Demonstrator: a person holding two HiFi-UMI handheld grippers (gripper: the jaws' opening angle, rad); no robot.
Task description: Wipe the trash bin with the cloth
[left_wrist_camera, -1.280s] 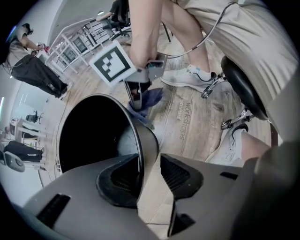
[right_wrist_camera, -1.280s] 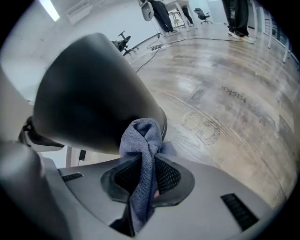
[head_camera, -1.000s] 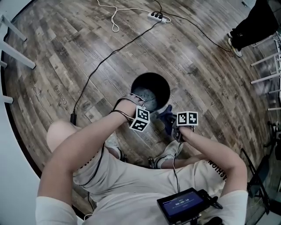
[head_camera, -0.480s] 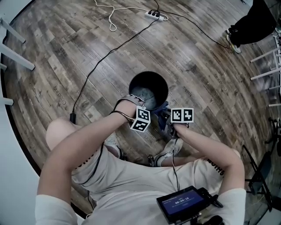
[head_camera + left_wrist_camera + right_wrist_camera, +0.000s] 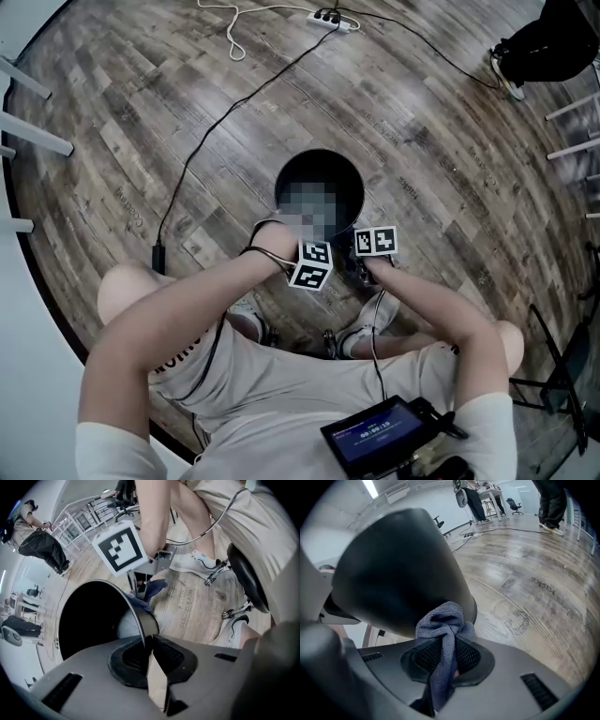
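Bin: the black bin (image 5: 319,153) stands upright on the wood floor (image 5: 441,141), mouth up, just ahead of my feet.
Left hand-held gripper: my left hand-held gripper (image 5: 149,646) points down over the near rim. Its jaws have just been closing and are now clamped on the thin rim wall, one pad inside the bin and one outside.
Right hand-held gripper: my right hand-held gripper (image 5: 447,656) is just right of the left one. It tilts down toward the bin's outer wall and its jaws are closed on the cloth (image 5: 445,620).
Cloth: blue and bunched into a wad that sticks out past the pads. The wad lies against the outside of the bin close to the rim, and a tail runs back between the jaws.
Gripper spacing: the two are near each other on the bin's near side, their marker cubes almost side by side.
Cable: a black cable (image 5: 216,131) crosses the floor to the bin's left, running from a power strip (image 5: 323,17) at the far edge.
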